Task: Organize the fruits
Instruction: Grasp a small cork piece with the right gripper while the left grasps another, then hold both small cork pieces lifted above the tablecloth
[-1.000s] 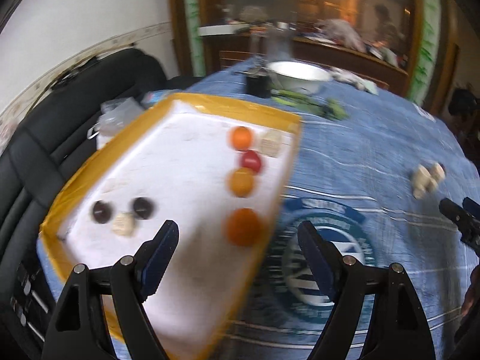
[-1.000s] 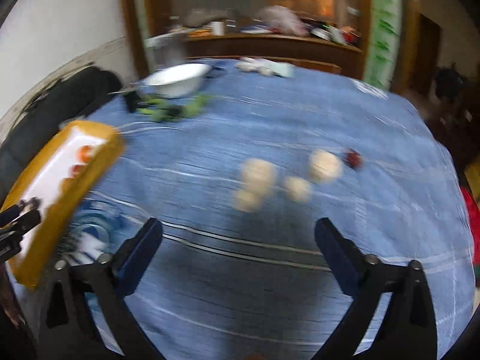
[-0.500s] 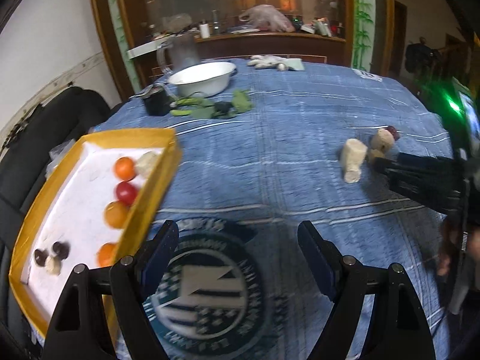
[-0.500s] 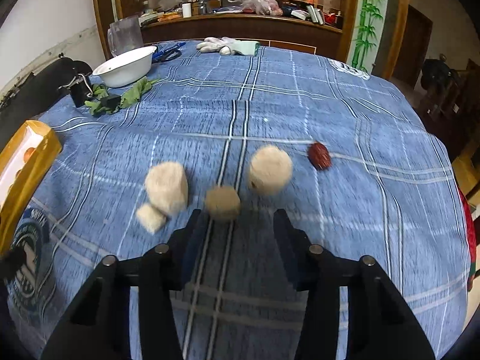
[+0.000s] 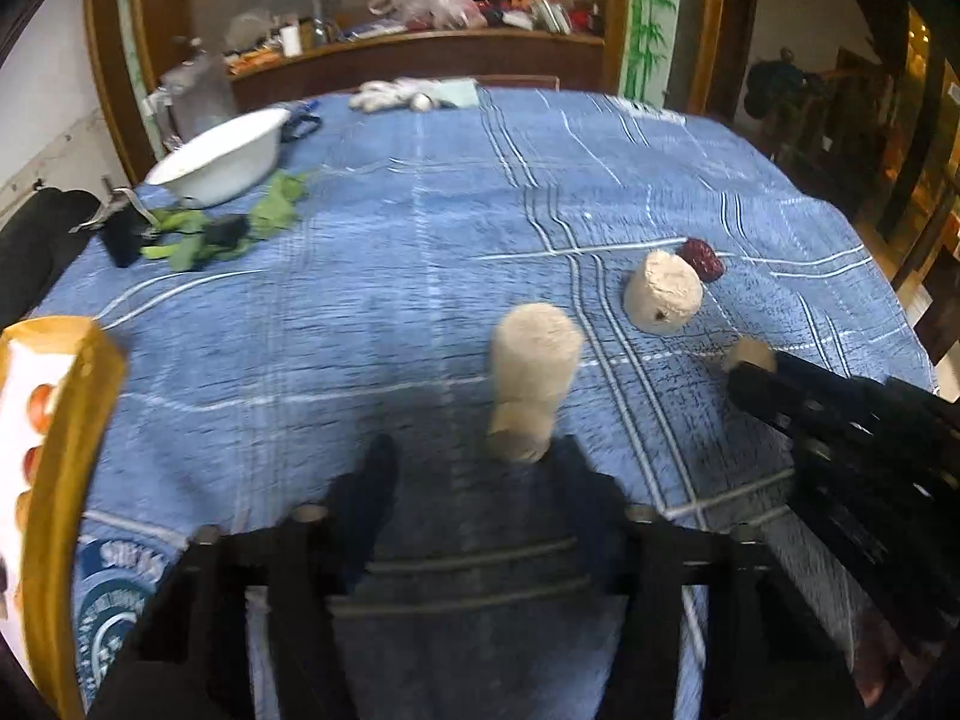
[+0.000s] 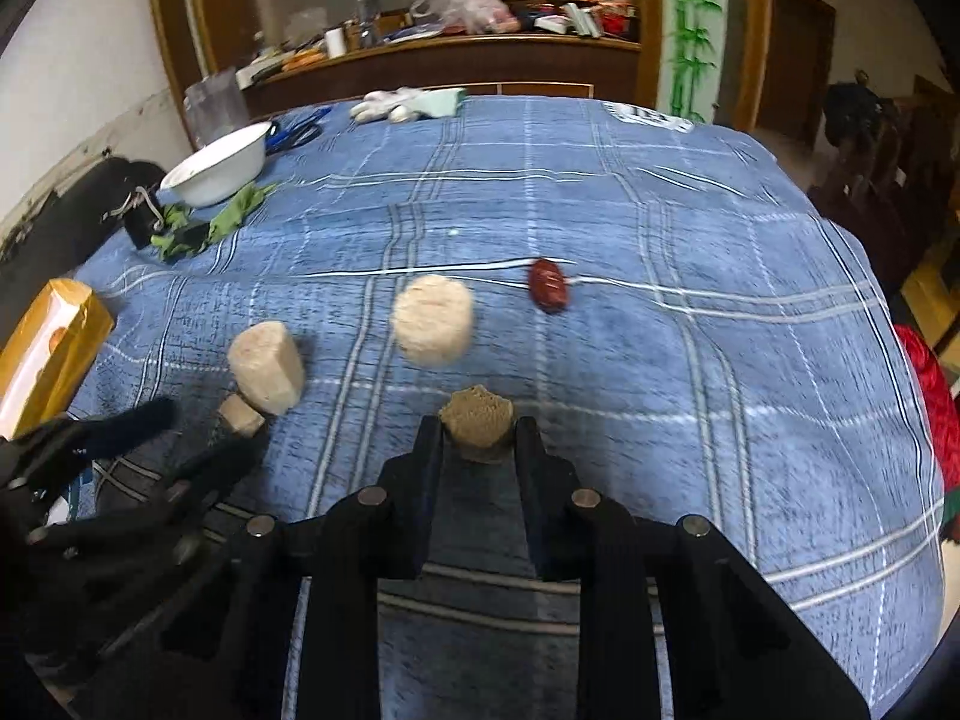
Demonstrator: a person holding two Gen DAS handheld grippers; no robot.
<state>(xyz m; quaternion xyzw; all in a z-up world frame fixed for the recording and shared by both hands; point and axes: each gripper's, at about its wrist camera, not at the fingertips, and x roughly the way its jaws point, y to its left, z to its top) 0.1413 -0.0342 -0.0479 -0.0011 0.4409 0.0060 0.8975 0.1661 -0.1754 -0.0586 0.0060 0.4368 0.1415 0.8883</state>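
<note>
While the left gripper (image 5: 474, 468) was blurred, its jaws seemingly parted around a small beige piece (image 5: 521, 432), a beige chunk (image 6: 477, 417) was clamped by the right gripper (image 6: 478, 438) on the tablecloth (image 6: 660, 252). The yellow tray (image 5: 66, 456) was cut off at the frame's edge.

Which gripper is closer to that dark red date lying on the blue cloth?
Right. The right gripper, shut on a small beige chunk, sits just short of the date; the left gripper is farther left.
</note>
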